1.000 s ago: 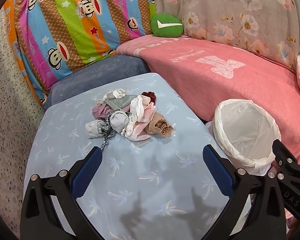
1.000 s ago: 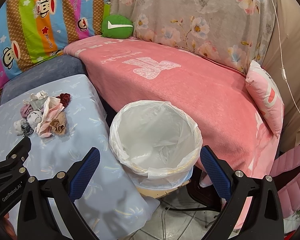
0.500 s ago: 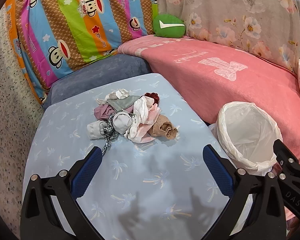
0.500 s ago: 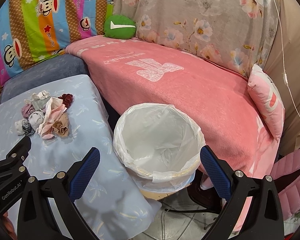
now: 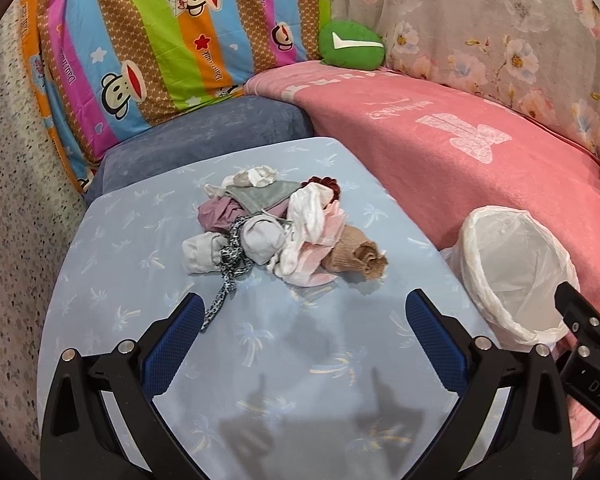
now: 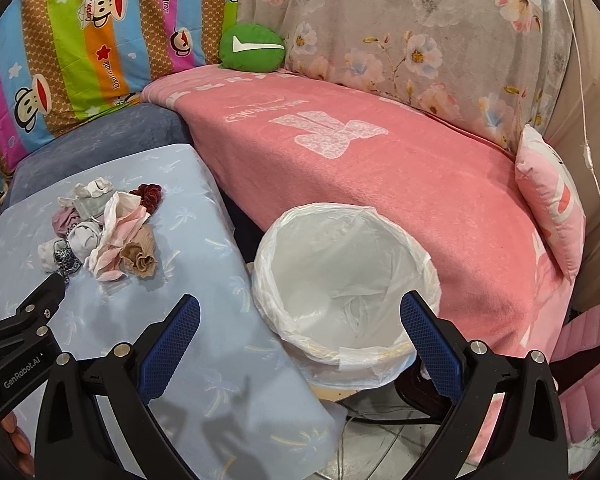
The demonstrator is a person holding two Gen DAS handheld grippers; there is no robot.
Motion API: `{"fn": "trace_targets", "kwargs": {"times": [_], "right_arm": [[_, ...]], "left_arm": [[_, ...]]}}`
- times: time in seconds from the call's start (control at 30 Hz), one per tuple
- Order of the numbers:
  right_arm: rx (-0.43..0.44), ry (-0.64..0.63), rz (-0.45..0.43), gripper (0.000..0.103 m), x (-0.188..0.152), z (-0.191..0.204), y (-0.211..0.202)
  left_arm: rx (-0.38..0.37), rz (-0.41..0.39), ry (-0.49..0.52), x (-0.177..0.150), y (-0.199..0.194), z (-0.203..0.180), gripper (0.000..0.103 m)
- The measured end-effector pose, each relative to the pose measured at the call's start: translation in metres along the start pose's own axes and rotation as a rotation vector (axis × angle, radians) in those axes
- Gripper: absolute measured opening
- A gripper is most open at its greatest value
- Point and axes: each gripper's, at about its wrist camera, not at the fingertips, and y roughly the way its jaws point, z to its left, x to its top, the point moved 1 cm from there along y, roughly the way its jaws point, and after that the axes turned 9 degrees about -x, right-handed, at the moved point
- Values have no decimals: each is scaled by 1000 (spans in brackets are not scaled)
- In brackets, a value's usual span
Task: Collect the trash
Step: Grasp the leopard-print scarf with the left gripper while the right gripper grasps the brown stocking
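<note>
A pile of crumpled cloth scraps (image 5: 276,228) lies on the light blue table (image 5: 148,272): white, mauve, grey, pink and brown pieces, a dark red one and a spotted strip. It also shows in the right wrist view (image 6: 104,232). A bin with a white plastic liner (image 6: 348,292) stands right of the table, also seen in the left wrist view (image 5: 516,272). My left gripper (image 5: 304,328) is open and empty, a little short of the pile. My right gripper (image 6: 300,328) is open and empty above the bin's near rim.
A pink blanket (image 6: 380,160) covers the sofa behind the bin. A green cushion (image 5: 352,46) and striped monkey-print cushion (image 5: 160,40) lie at the back. A blue-grey cushion (image 5: 204,136) is behind the table. A pink pillow (image 6: 556,204) is at the right.
Both grippers have drawn slightly forward and the views shifted a little; the pile sits closer to my left gripper. Both stay open and empty.
</note>
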Motion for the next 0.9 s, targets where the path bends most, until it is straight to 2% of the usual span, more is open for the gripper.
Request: {"fn": "trace_targets", "kwargs": {"times": [0.33,0.57,0.9], "right_arm": [[68,-23,-17,98,11,46,11],[118,-53,-13,98,19,83,26],[152,-84,26,94,27,131,64]], "left_arm": [[89,29,-79,-3,28,63,96],[64,46,-142,-5,48,99,96],[23,98,-193,-5,86,127,96]]}}
